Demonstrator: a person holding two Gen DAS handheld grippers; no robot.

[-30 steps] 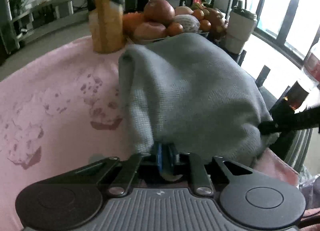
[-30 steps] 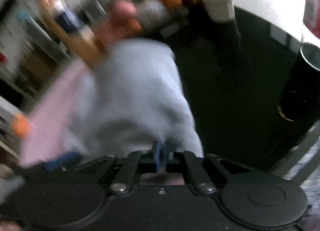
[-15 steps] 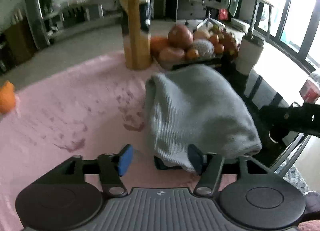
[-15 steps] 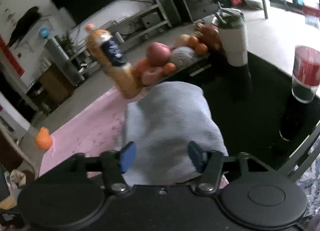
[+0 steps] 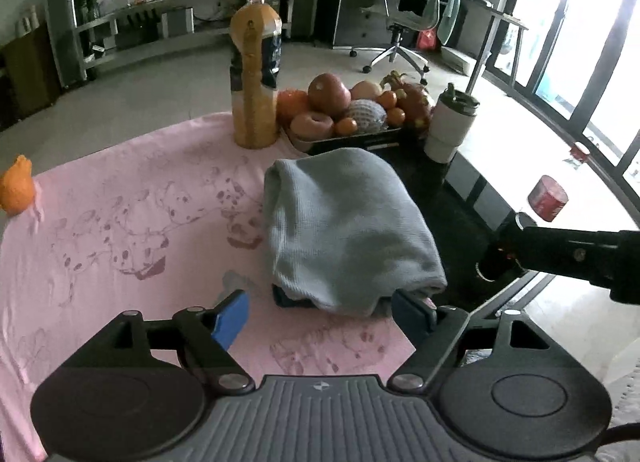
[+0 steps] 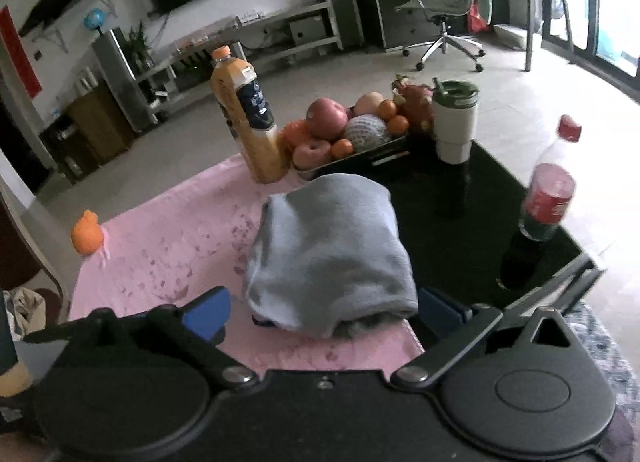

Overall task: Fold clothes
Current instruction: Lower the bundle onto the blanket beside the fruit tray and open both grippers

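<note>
Two grippers, left gripper [image 5: 316, 316] and right gripper [image 6: 320, 314], fingers opening wide and empty; we clear the folded grey garment [image 5: 344, 229] at twelve o'clock without snagging it.

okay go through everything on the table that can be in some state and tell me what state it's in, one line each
grey garment: folded into a bundle, lying free on the pink cloth.
left gripper: opening, nothing between its fingers.
right gripper: opening, nothing between its fingers.
juice bottle: upright, capped.
white tumbler: upright, lid on.
cola bottle: upright, capped.
fruit tray: piled with fruit.
</note>
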